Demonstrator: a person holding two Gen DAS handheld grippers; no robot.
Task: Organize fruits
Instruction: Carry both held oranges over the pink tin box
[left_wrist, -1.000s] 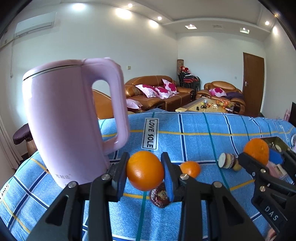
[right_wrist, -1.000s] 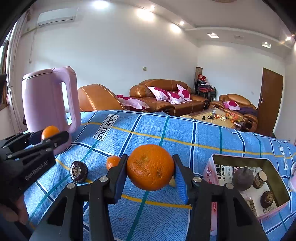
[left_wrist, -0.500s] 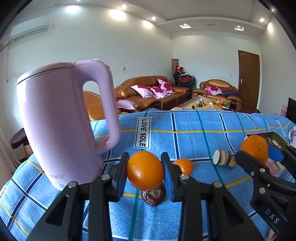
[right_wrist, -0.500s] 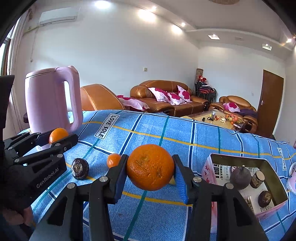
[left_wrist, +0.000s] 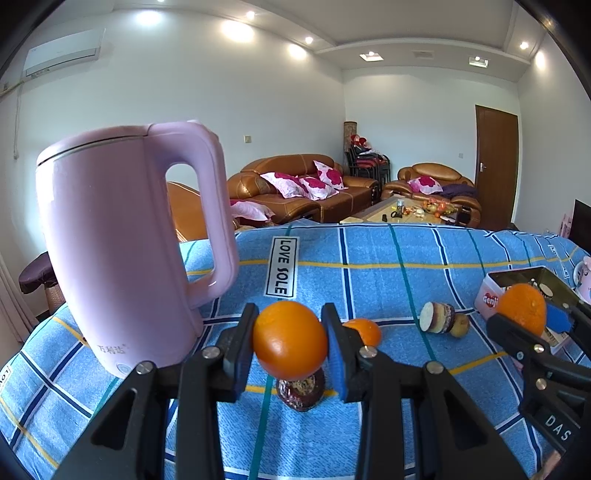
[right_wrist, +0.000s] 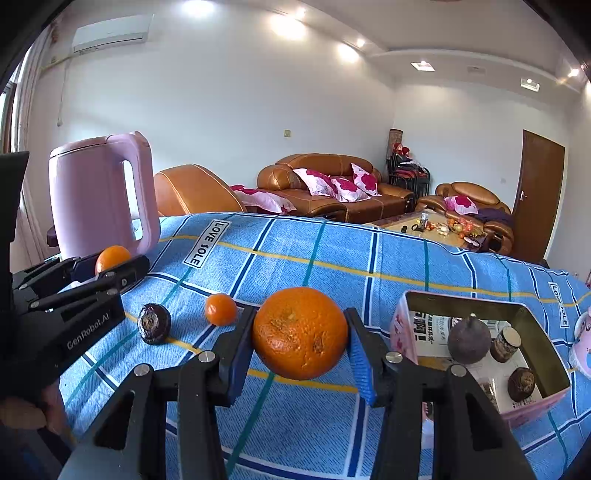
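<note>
2 grippers (left_wrist: 290, 345) (right_wrist: 299, 336) level, oranges (left_wrist: 290, 345) (right_wrist: 299, 332) aloft

Pink kettle (left_wrist: 122, 251) at left; blue tablecloth (left_wrist: 369, 266) checked with navy, teal and yellow lines; orange fruit (left_wrist: 290, 339); pink box (right_wrist: 402, 328).

The dark fruit (left_wrist: 301, 389) sits half hidden behind the held orange (left_wrist: 290, 341) (coffee-table clutter (left_wrist: 424, 210) too small to identify).

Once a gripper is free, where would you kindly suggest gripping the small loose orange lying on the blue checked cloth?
Grip the small loose orange across its widest middle, coming down from above. It is round, sits clear on the blue checked cloth, and the dark wrinkled fruit beside it is apart, so both fingers probably fit.
</note>
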